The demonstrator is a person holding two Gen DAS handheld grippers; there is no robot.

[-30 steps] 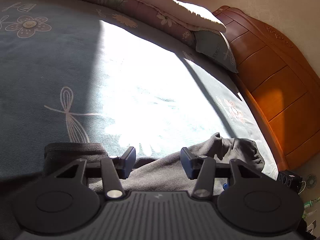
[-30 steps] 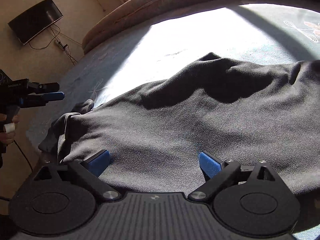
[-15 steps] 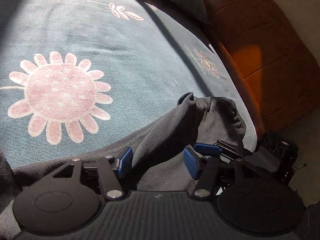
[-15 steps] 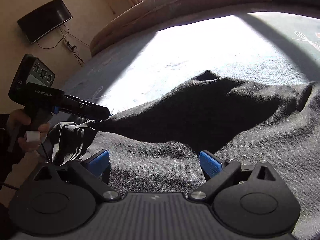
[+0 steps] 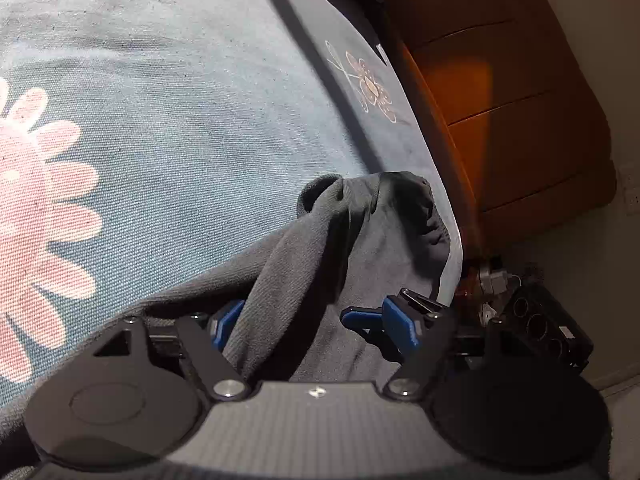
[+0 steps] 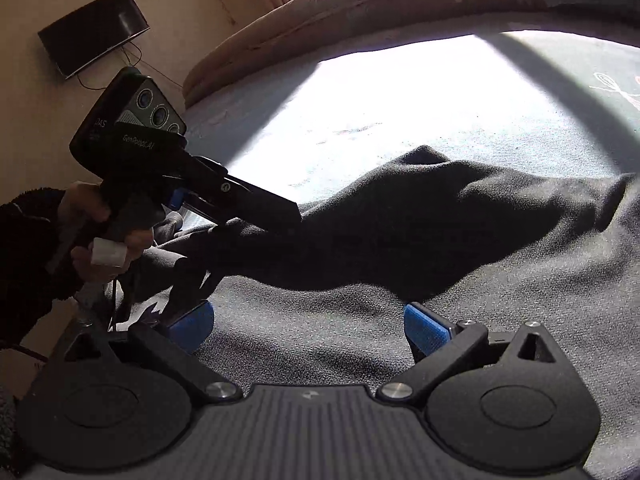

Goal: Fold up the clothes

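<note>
A dark grey garment lies spread on the blue flowered bedsheet. In the left wrist view my left gripper is open, its blue pads on either side of a raised fold of the garment. My right gripper is open and low over the garment's near edge. In the right wrist view the left gripper reaches over the cloth at the left, held by a hand. The right gripper's blue pads show close beside the left one.
A wooden headboard stands past the bed's edge on the right. A rolled quilt lies along the far side of the bed. A dark TV hangs on the wall. Bright sunlight falls on the sheet.
My left gripper has dropped down and swung right onto the garment's corner fold, coming close to the right gripper. The right gripper has moved slightly forward over the cloth.
</note>
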